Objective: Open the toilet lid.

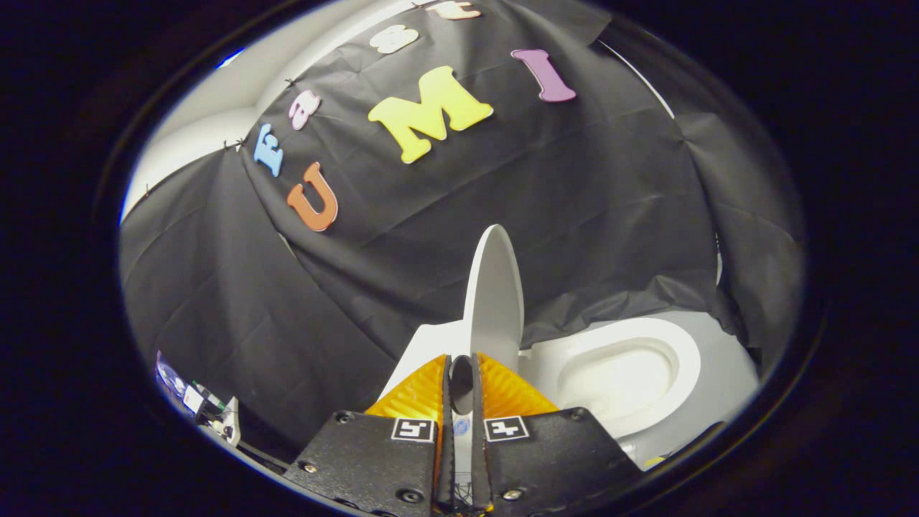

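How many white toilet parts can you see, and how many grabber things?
Toilet lid, raised upright, its edge between the fingers: 1
Toilet seat, down over the bowl: 1
Gripper, shut on the lid's edge: 1
Total: 3

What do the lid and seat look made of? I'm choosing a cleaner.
Lid: likely hard plastic, white, smooth with a soft sheen; it looks thin, edge-on between the gripper jaws, which are closed on it. Seat: looks the same, glossy moulded white; could be ceramic.
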### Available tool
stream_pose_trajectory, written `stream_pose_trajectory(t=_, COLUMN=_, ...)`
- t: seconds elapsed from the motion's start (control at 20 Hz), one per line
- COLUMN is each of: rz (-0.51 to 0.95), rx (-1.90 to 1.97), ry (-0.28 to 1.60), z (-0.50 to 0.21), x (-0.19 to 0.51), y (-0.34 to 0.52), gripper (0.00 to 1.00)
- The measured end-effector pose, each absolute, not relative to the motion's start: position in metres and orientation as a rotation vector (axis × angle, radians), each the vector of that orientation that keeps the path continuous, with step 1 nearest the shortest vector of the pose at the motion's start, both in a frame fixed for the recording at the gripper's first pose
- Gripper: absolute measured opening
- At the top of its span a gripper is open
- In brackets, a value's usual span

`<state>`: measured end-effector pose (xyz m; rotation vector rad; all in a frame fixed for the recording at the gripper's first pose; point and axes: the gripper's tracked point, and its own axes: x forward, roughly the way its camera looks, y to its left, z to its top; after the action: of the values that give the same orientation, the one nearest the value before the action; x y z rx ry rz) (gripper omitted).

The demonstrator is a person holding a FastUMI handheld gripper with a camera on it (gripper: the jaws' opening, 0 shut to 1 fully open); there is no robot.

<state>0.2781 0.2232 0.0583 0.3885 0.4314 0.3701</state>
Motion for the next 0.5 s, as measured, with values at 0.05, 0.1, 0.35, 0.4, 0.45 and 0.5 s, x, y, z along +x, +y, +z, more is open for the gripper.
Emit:
stream_pose_trajectory(t=0.05, rz=0.376, rx=0.382, ry=0.432, z=0.059, x=0.278, y=0.229, gripper=0.12)
stream_pose_trajectory(t=0.1, rz=0.378, rx=0.37, ry=0.427, z=0.061, x=0.279, y=0.233, gripper=0.12)
stream_pose_trajectory(t=0.35, rz=0.405, rx=0.341, ry=0.429, z=0.063, x=0.276, y=0.266, gripper=0.12)
stream_pose_trajectory(t=0.4, rz=0.411, rx=0.324, ry=0.427, z=0.062, x=0.277, y=0.274, gripper=0.12)
stream_pose_trajectory(t=0.45, rz=0.417, rx=0.31, ry=0.428, z=0.063, x=0.276, y=0.282, gripper=0.12)
stream_pose_trajectory(t=0.5, rz=0.421, rx=0.299, ry=0.427, z=0.064, x=0.276, y=0.288, gripper=0.12)
